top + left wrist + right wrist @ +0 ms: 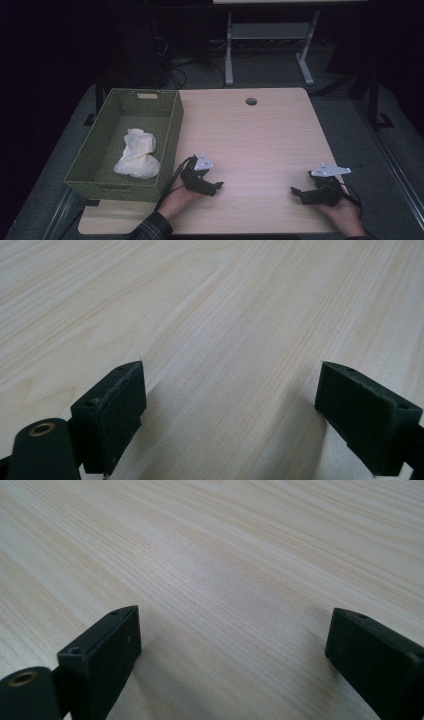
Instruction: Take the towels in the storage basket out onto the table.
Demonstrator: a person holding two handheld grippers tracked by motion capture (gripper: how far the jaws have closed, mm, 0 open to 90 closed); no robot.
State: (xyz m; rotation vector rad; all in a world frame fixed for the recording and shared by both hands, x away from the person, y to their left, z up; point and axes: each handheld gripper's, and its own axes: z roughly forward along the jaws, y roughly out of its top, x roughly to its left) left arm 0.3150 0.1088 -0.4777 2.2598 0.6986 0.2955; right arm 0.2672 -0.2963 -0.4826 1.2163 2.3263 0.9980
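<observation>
A crumpled white cloth (136, 154) lies inside a green woven basket (170, 145) at the table's left side. My left gripper (215, 188) rests low on the wooden table (260, 140) just right of the basket's near corner, held by a hand in a plaid sleeve. Its jaws stand wide apart with bare wood between them, and the left gripper (230, 405) is open. My right gripper (297, 195) sits near the front right of the table. The right gripper (232, 655) is open too, with nothing between its jaws.
A round cable hole (251, 101) is at the table's far edge. Beyond it stands a white desk frame (270, 35) on a dark floor with cables. The basket overhangs the table's left edge.
</observation>
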